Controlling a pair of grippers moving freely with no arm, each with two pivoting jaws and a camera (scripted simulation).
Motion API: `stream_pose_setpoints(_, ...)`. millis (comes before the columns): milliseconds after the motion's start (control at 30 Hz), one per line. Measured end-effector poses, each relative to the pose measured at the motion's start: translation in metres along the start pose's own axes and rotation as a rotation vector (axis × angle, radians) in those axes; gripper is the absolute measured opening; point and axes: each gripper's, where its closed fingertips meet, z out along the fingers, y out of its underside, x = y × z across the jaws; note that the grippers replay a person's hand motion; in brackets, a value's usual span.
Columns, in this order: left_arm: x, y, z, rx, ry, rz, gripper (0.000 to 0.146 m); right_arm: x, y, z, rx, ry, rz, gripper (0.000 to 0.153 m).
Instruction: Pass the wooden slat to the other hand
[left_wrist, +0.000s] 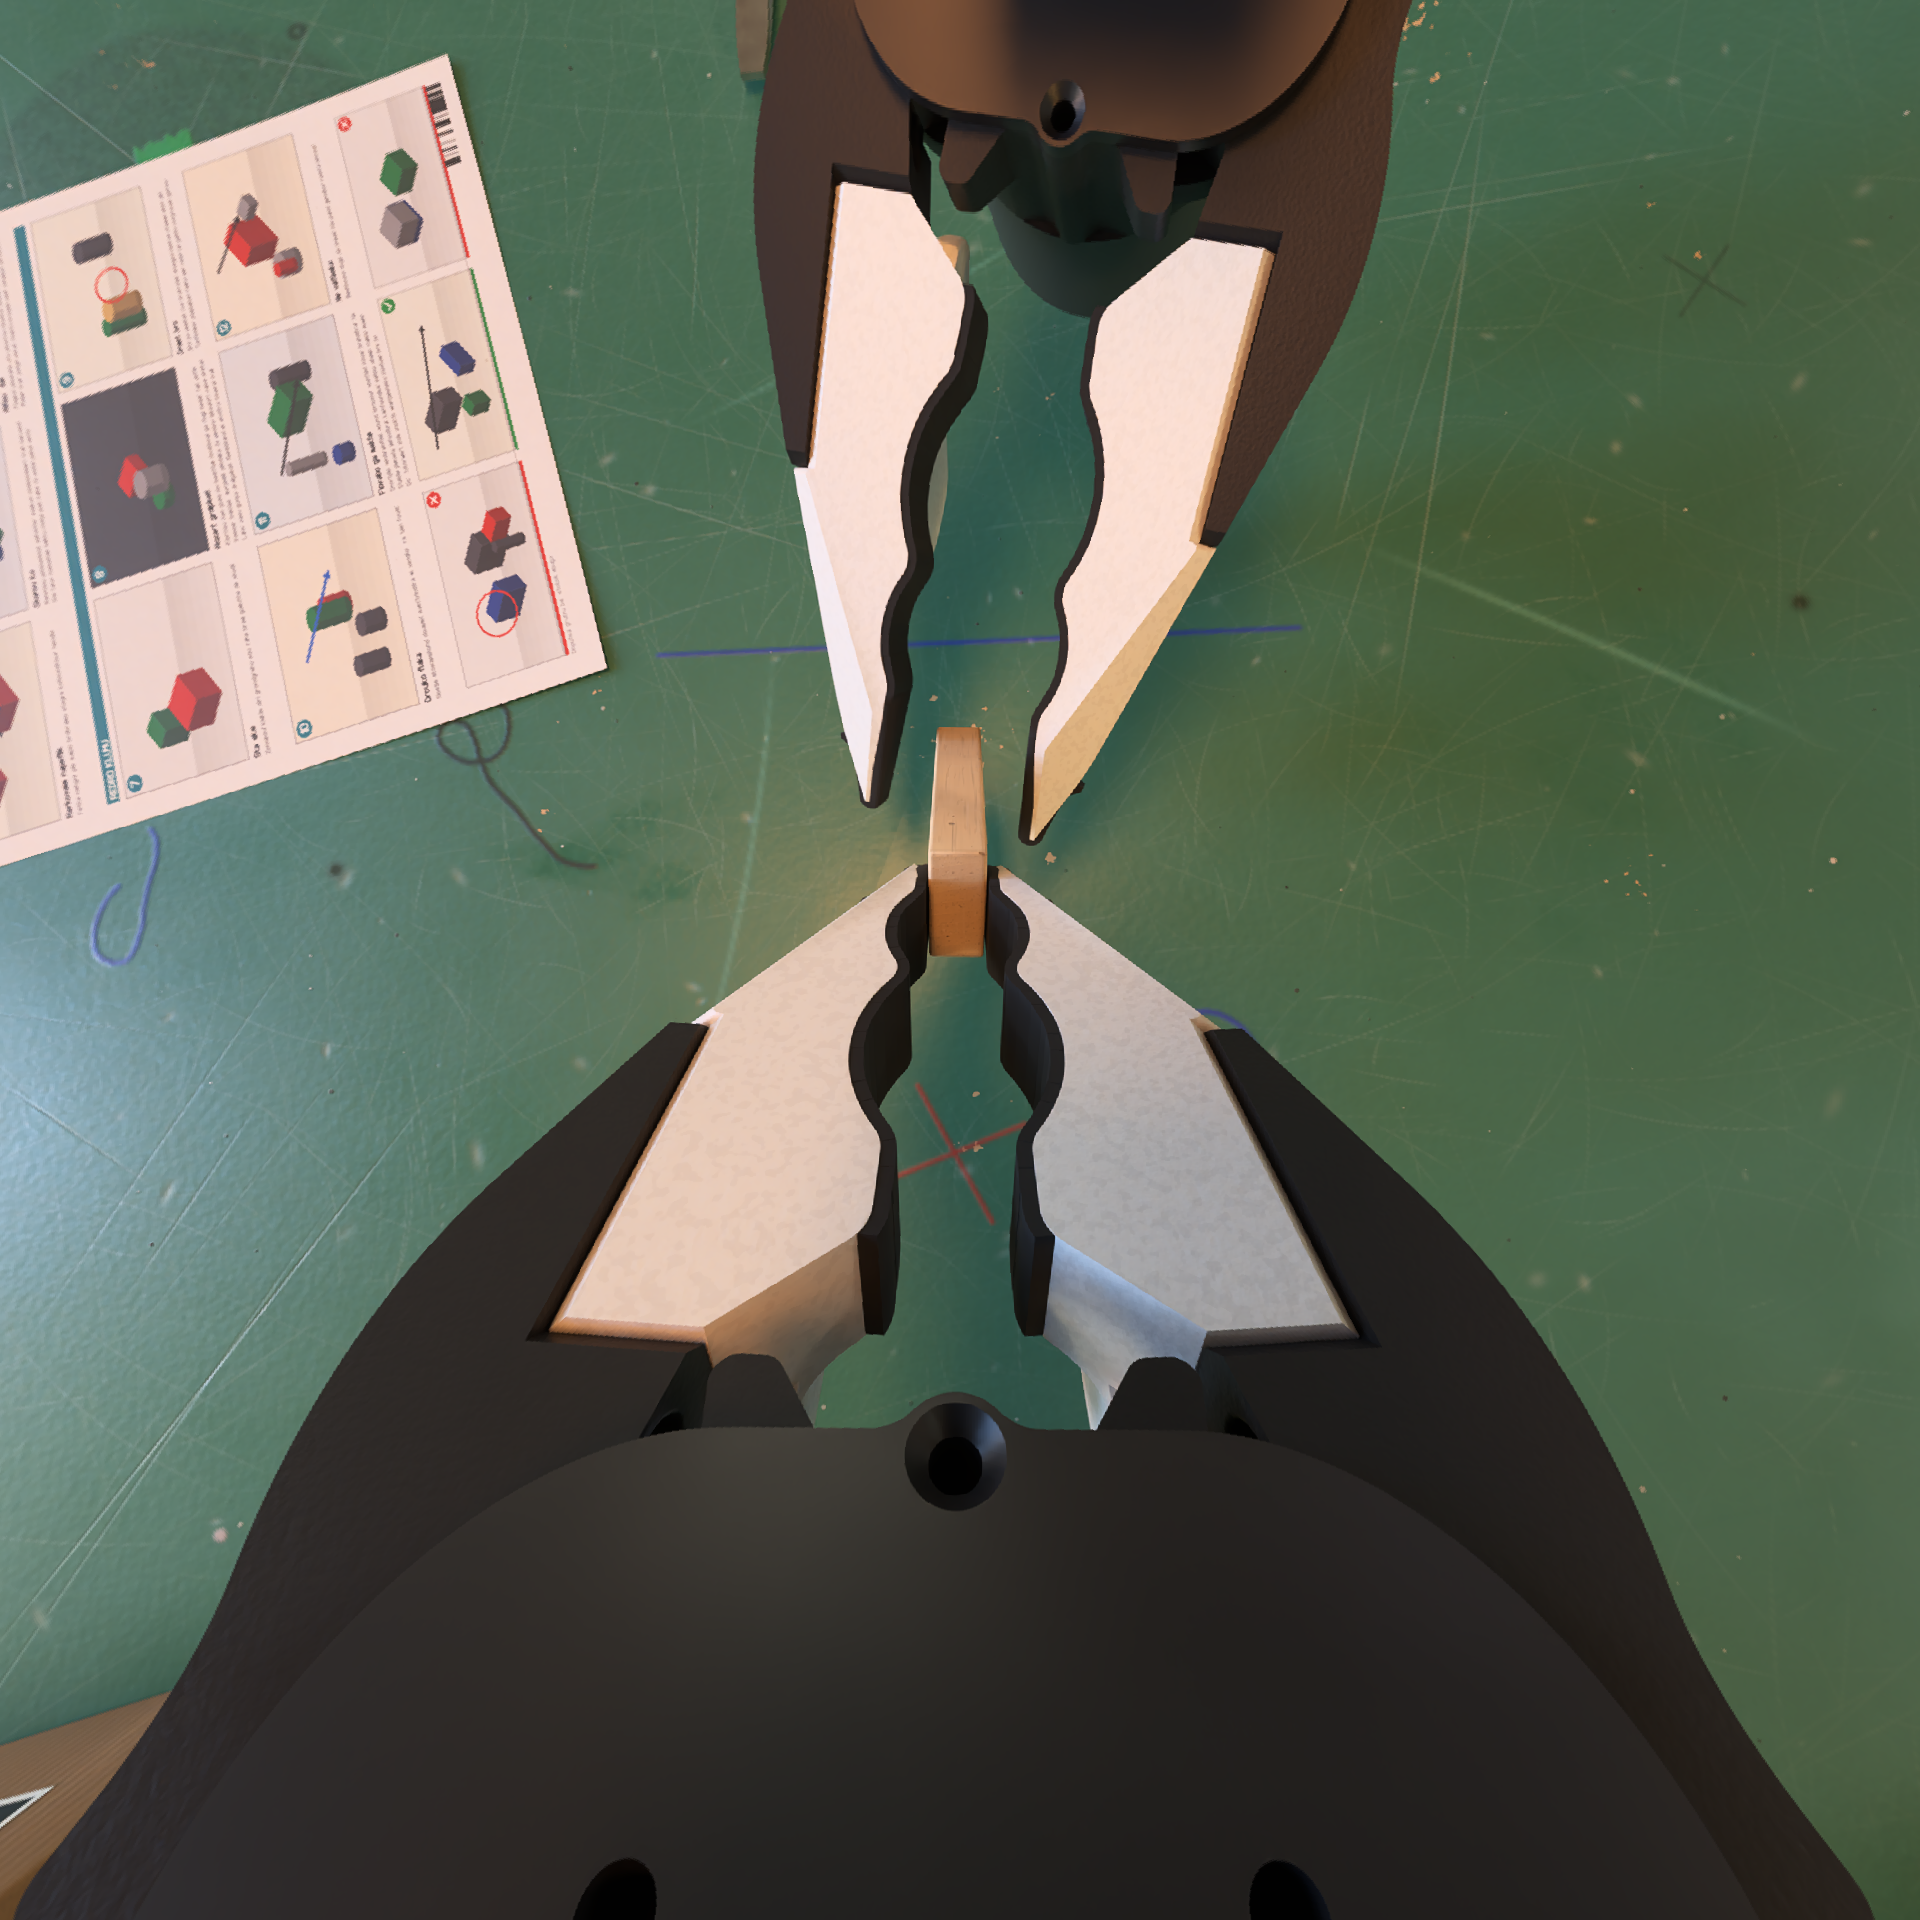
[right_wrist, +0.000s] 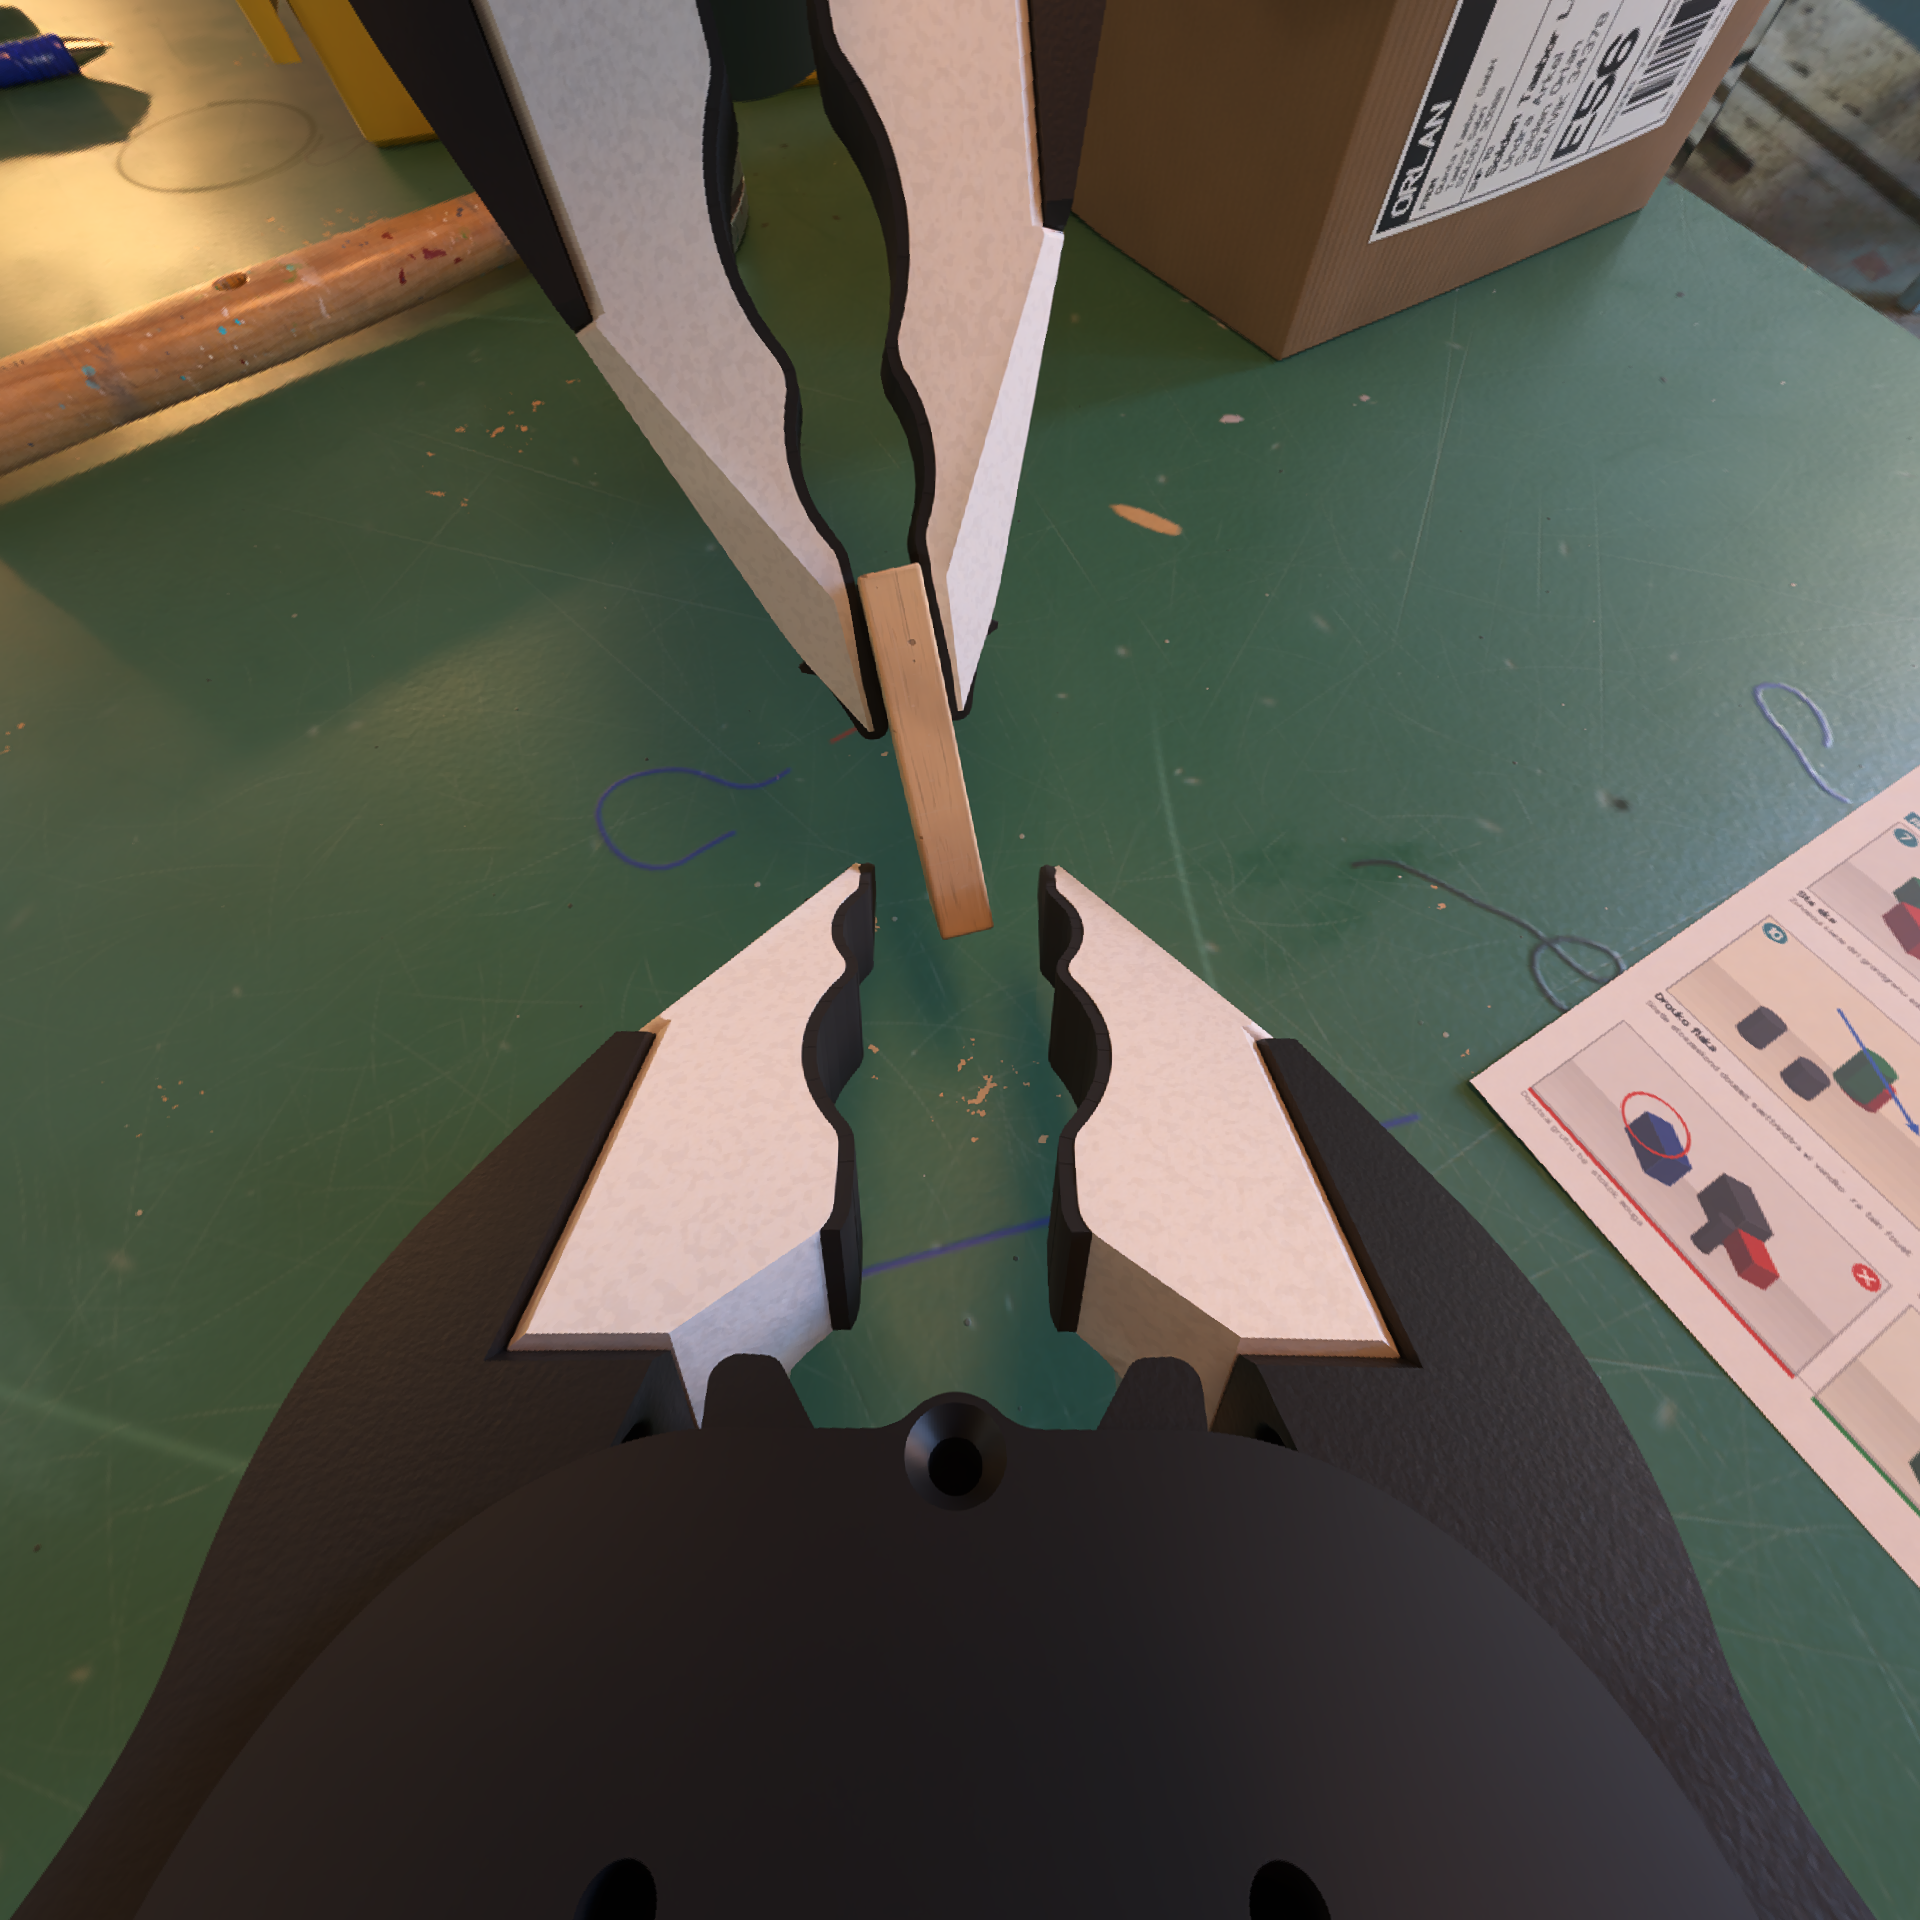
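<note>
A light wooden slat (left_wrist: 957, 831) is clamped at one end between the tips of my left gripper (left_wrist: 956, 883), held above the green mat. Its free end points at my right gripper (left_wrist: 951, 821), which faces it from the far side with its jaws open on either side of the slat's end, not touching. In the right wrist view the slat (right_wrist: 928, 748) hangs from the left gripper (right_wrist: 914, 717) and its free end reaches between the open tips of my right gripper (right_wrist: 956, 873).
A printed instruction sheet (left_wrist: 260, 447) lies on the green mat (left_wrist: 1558, 935), also at the right in the right wrist view (right_wrist: 1766, 1122). A cardboard box (right_wrist: 1351, 177) stands behind, and a wooden handle (right_wrist: 229, 322) lies at the left.
</note>
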Motion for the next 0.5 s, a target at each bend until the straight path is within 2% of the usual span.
stream_pose_setpoints(500,0.0059,-0.0021,0.0026,-0.022,0.055,0.152,0.009,-0.0088,0.0035,-0.0013,-0.049,-0.127,0.029,0.021)
